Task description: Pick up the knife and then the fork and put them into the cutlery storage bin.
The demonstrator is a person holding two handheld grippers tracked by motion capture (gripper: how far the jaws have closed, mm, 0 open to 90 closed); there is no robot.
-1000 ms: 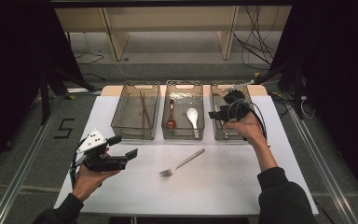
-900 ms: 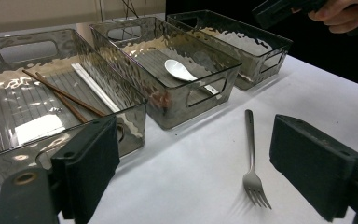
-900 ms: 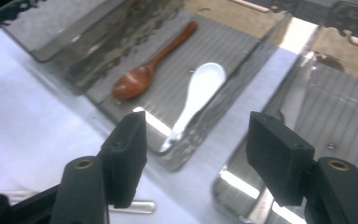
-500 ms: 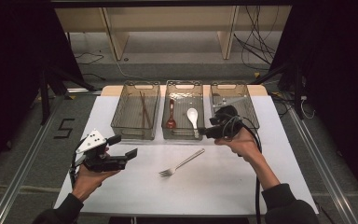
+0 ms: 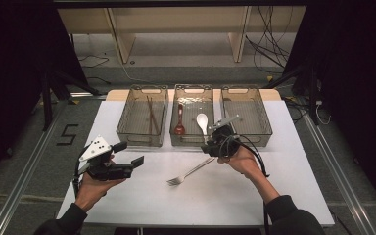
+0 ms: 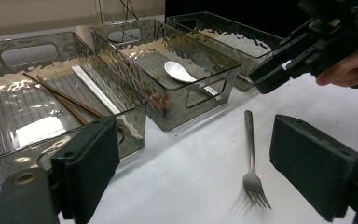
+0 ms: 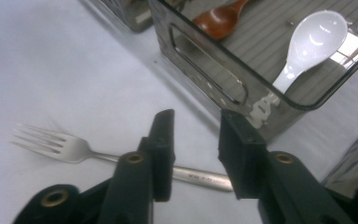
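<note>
- We see the right gripper (image 5: 210,147) over the handle end of a silver metal fork (image 5: 190,173) that lies flat on the white table (image 5: 284,186).
- In the right gripper view its two black jaws stand a narrow gap apart with the fork (image 7: 74,150) handle running across behind them; they have just been closing, but we see no pad pressing on the metal, so nothing is gripped.
- The fork lies in front of the middle bin, tines towards the person's side, handle slanting up to the right gripper.
- The left gripper (image 5: 132,157) is held above the table's left front area, well apart from the fork; in the left gripper view its jaws are spread wide with nothing between them.
- From the left gripper view the fork (image 6: 251,158) lies on the table beyond the jaws, and the right gripper (image 6: 279,77) hangs above its handle end.
- Three clear smoky plastic bins stand in a row at the table's far side.
- Left bin (image 5: 127,128): brown wooden chopsticks (image 5: 150,113).
- Middle bin (image 5: 192,142): a reddish-brown wooden spoon (image 5: 179,128) and a white ceramic soup spoon (image 5: 202,120), side by side.
- Right bin (image 5: 262,128): just behind the right gripper; we cannot tell its contents.
</note>
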